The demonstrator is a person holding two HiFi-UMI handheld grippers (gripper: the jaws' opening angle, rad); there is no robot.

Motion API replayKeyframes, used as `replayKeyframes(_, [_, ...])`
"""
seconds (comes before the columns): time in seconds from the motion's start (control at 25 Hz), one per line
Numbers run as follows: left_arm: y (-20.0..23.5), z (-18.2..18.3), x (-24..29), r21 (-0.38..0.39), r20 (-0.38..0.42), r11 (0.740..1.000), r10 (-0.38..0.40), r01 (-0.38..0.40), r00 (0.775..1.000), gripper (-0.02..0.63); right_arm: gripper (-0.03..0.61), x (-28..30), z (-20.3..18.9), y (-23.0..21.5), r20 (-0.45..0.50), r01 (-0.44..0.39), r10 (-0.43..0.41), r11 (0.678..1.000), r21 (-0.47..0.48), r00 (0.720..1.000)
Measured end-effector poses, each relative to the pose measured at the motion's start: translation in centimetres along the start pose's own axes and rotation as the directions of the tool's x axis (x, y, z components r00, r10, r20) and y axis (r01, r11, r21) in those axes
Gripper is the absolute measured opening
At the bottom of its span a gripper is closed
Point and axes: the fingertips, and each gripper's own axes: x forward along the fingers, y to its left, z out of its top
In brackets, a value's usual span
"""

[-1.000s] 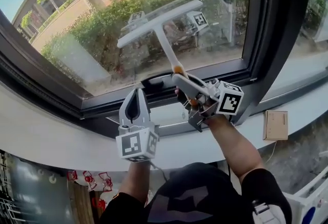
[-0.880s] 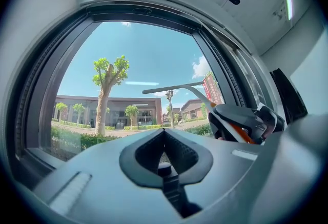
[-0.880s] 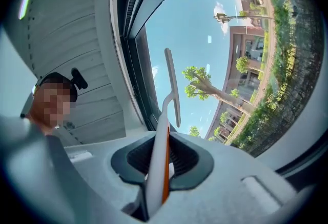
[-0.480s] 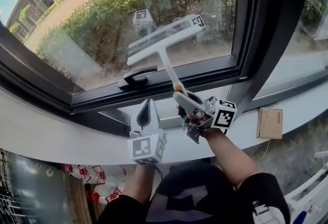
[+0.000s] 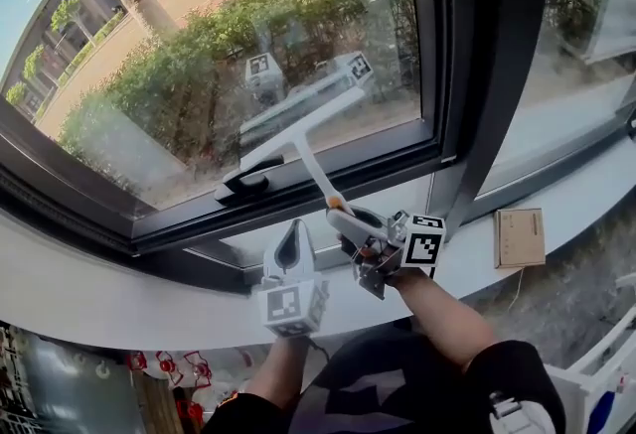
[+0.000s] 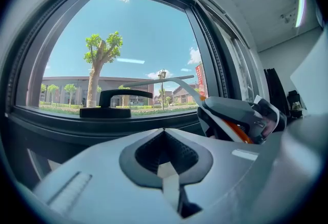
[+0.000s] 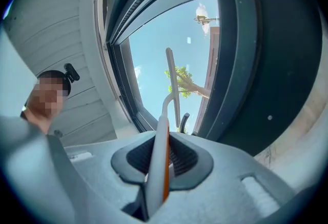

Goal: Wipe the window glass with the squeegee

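The window glass is a broad pane in a dark frame, looking out on a hedge, a tree trunk, a road and a low building under blue sky. A second pane stands to the right of the thick upright post. Below the frame runs a pale, curved sill, and a small flat brown box lies on it off to the right. A black window handle sits on the bottom rail of the frame. The right gripper is clamped on the white and orange handle of the squeegee, which reaches up and away from it. The blade slants across the lowest part of the pane, with its left end just above the black handle. The views do not settle whether the rubber edge touches the glass. In the right gripper view the squeegee runs straight up between the closed pads, with white panelled wall to the left. The left gripper hovers over the sill just left of the right one, its jaws together with nothing between them. Its own view shows a white ceiling with a strip light.
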Motion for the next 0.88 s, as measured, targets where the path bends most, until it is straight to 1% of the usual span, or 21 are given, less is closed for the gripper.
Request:
replayKeyframes(0.12, [-0.7,0.4,0.6,-0.007,0.006,1.000,-0.014,0.014,1.000,0.018,0.046,-0.6,1.8,1.5,0.039,-0.041,0.041,0.999,0.004,0.998])
replayKeyframes(0.2, [-1.2,1.3,1.1,0.003,0.030,1.000,-0.027,0.027,0.999,0.018,0.046,-0.5,4.0,2.9,0.066,-0.078,0.079,0.997,-0.019,0.995])
replayKeyframes(0.4, [-2.0,6.0,2.3,0.023,0.116,0.999,-0.035,0.033,0.993,0.018,0.046,1.4,10.1,7.3,0.066,-0.182,0.190,0.977,-0.111,0.979])
replayKeyframes(0.56, [-2.7,9.5,3.0,0.034,0.176,0.999,-0.040,0.034,0.984,0.018,0.046,3.3,13.9,10.1,0.056,-0.248,0.259,0.957,-0.150,0.964])
replayKeyframes(0.72, [-3.1,12.2,3.5,0.063,0.228,0.997,-0.052,0.038,0.972,0.018,0.047,4.8,15.5,11.8,0.040,-0.297,0.306,0.943,-0.152,0.951])
replayKeyframes(0.8, [-3.4,13.8,3.9,0.054,0.260,0.998,-0.054,0.041,0.964,0.018,0.046,5.4,15.8,12.3,0.044,-0.314,0.322,0.941,-0.130,0.946])
replayKeyframes(0.88, [-3.7,15.2,4.2,0.050,0.277,0.997,-0.062,0.050,0.959,0.018,0.046,5.7,16.1,12.0,0.052,-0.310,0.317,0.944,-0.117,0.947])
